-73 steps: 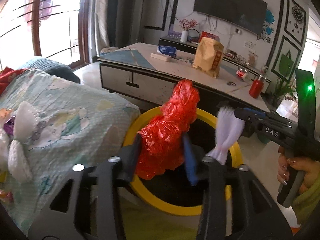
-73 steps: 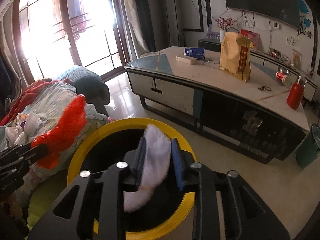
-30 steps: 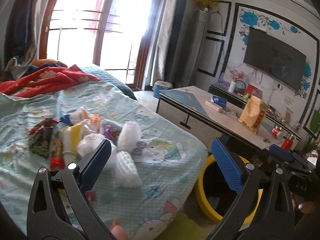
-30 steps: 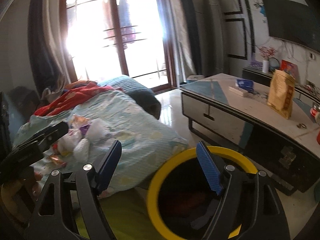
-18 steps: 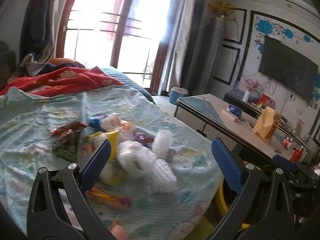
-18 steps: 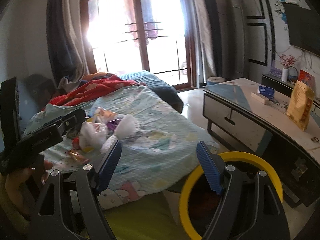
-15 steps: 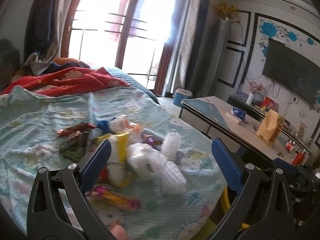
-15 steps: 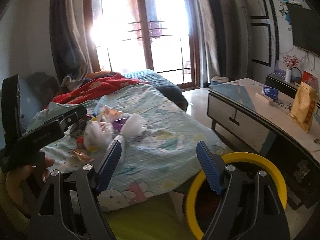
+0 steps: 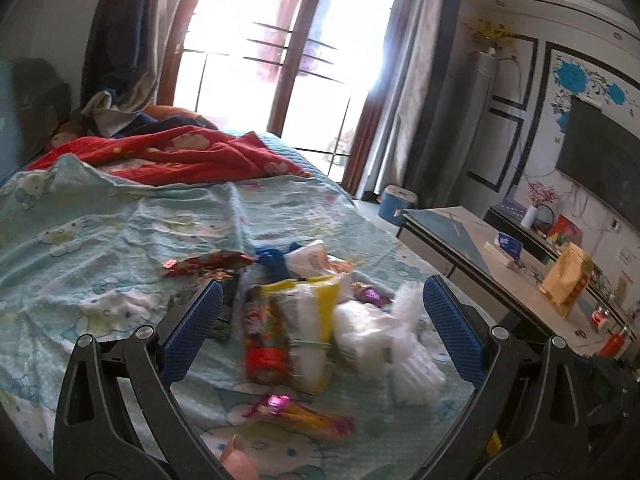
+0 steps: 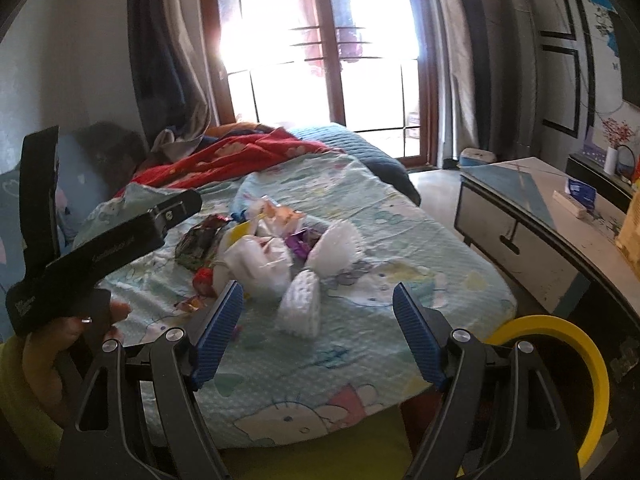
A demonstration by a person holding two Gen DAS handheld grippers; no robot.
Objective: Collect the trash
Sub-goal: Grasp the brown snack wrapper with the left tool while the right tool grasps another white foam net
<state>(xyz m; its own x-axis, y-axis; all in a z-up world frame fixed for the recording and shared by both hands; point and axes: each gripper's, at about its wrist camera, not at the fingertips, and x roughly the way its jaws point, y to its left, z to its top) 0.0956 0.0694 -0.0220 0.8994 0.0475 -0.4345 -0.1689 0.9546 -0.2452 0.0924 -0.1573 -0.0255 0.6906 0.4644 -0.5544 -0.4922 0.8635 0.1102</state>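
A heap of trash (image 9: pixel 320 320) lies on the light blue cartoon bedspread (image 9: pixel 120 240): snack wrappers, a yellow and white packet (image 9: pixel 312 320), white foam nets (image 9: pixel 412 364) and a pink and yellow candy wrapper (image 9: pixel 304 412). My left gripper (image 9: pixel 320 324) stands open close over the heap, nothing between its blue pads. My right gripper (image 10: pixel 316 332) is open too, a white foam net (image 10: pixel 302 308) lying on the bed just beyond it. The same trash heap (image 10: pixel 264 248) shows further back. The yellow-rimmed black bin (image 10: pixel 576 380) stands at the bed's near corner, lower right.
A red blanket (image 9: pixel 172 156) and pillows lie at the bed's far end. A low table (image 10: pixel 540 232) with a box and a yellow bag (image 9: pixel 566 284) runs along the right. Bright glass doors are behind. A hand (image 10: pixel 48 356) holds the left gripper's handle.
Both grippers, empty and open, have swung left from the bin toward the trash heap on the bed; the heap now looms larger. Earlier they held a red bag and white foam over the bin.
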